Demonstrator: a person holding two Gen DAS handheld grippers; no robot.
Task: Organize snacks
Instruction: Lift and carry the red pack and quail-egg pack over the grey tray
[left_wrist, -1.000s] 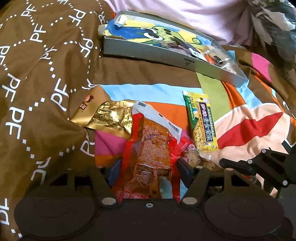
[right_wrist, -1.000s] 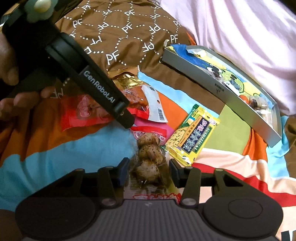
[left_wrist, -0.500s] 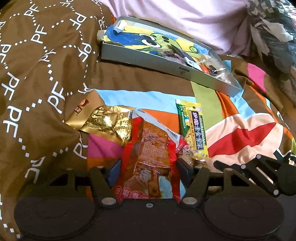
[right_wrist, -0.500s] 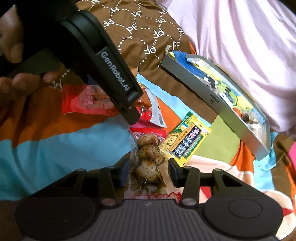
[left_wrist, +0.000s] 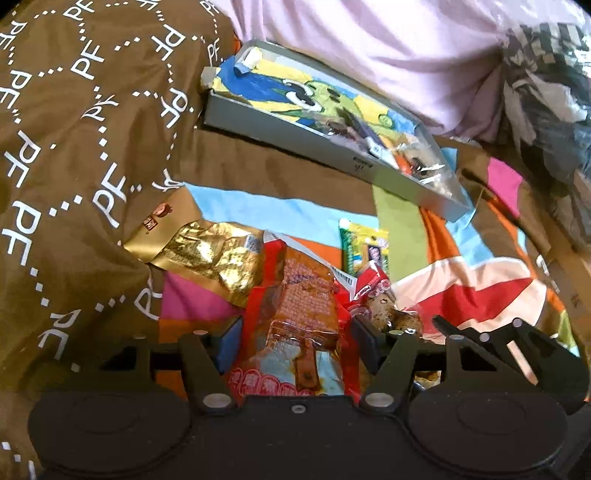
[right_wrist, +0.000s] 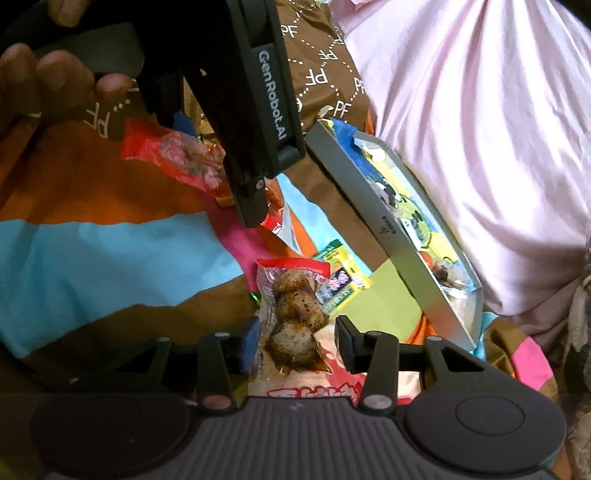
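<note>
As both tools rise, the egg packet (right_wrist: 291, 321) now hangs clear of bedding.

Left gripper (left_wrist: 297, 343), right gripper (right_wrist: 295, 343): both clamped on packets.

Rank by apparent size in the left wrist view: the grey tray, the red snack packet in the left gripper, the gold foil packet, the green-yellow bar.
1. grey tray
2. red snack packet, enlarged by nearness to the camera
3. gold foil packet
4. green-yellow bar, partly hidden, so its rank is unsure
</note>
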